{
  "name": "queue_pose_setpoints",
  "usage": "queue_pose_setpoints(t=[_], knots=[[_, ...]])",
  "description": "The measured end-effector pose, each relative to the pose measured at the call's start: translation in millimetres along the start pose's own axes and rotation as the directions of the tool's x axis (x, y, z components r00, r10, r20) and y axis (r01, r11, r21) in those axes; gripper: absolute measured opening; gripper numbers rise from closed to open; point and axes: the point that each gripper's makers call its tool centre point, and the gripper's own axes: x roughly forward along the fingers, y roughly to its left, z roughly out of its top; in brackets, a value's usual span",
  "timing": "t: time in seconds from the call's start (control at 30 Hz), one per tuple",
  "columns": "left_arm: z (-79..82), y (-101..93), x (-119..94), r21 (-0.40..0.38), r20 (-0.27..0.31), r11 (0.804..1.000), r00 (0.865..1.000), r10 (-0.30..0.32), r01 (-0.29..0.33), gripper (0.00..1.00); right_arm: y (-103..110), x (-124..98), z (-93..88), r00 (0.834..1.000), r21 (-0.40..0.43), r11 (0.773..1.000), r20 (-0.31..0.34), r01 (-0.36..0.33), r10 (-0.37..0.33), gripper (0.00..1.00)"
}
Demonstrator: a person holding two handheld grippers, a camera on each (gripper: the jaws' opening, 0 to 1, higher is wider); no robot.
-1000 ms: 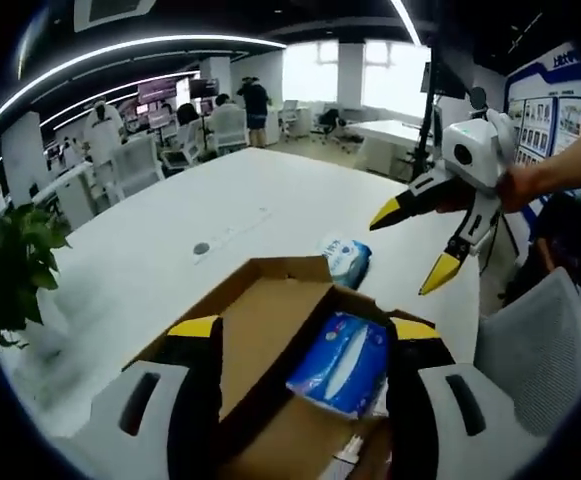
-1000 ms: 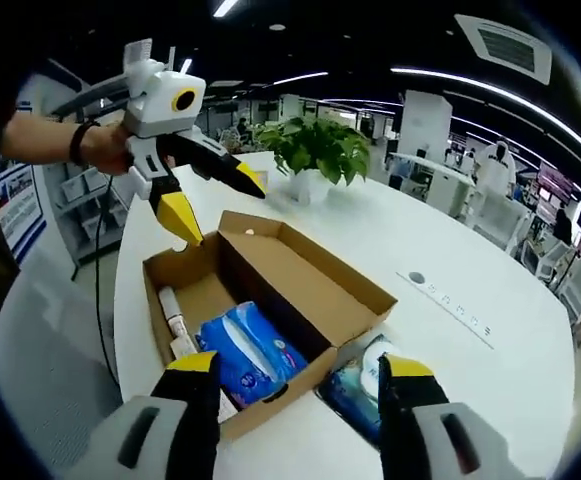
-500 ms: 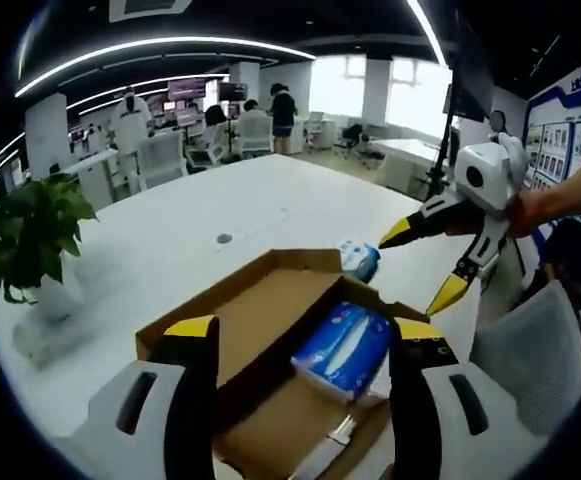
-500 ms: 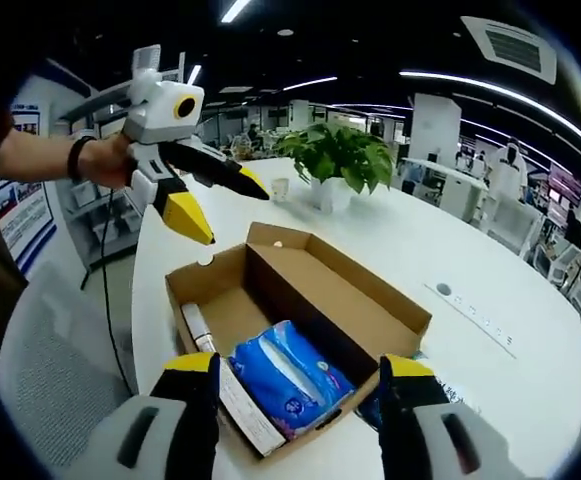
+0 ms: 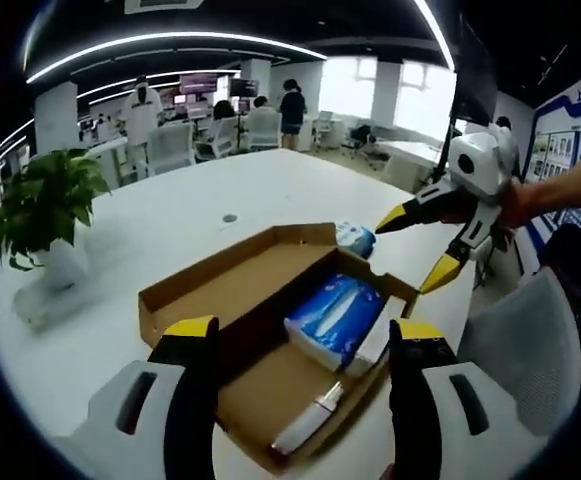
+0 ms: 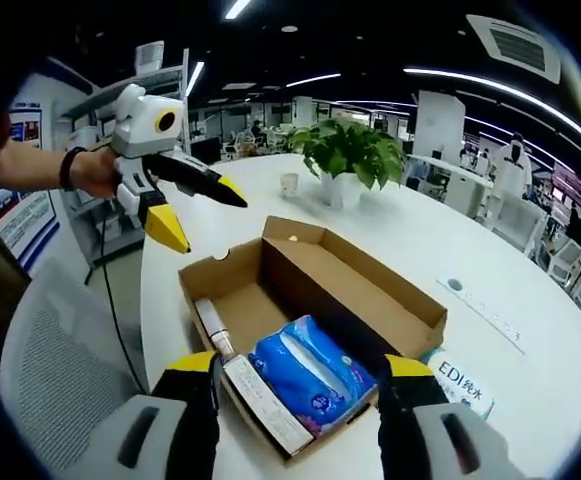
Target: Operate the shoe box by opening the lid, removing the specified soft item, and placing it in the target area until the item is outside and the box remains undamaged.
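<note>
on the white table (image 5: pixel 170 220) near its edge sits one open shoe box (image 6: pixel 310 300) holding one blue soft pack (image 6: pixel 310 372), one flat white carton (image 6: pixel 262 402) and one tube (image 6: pixel 210 322). the pack's long axis runs along the box. a second blue pack (image 5: pixel 355 238) lies outside, touching the box's end. left gripper (image 6: pixel 195 205) and right gripper (image 5: pixel 410 245) both hover spread apart, empty. one potted plant (image 6: pixel 348 160).

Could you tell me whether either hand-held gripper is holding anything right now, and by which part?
Nothing is held. The left hand-held gripper and right hand-held gripper both stand open above the open shoe box; the blue soft pack lies inside, untouched.
</note>
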Motion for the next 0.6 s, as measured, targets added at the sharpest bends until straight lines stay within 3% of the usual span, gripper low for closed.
queue_pose_setpoints(t=[0.37,0.6], knots=[[-4.6,-4.6,-2.2,0.014,-0.016,1.000,1.000,-0.026,0.026,0.69,1.2,1.9,-5.9,1.000,0.006,1.000,-0.026,-0.003,0.003,0.63],[2.4,-6.5,-2.5,0.014,0.003,0.999,0.999,-0.036,0.036,0.70,-4.2,9.8,-8.7,0.998,-0.009,1.000,-0.058,-0.010,0.010,0.61]])
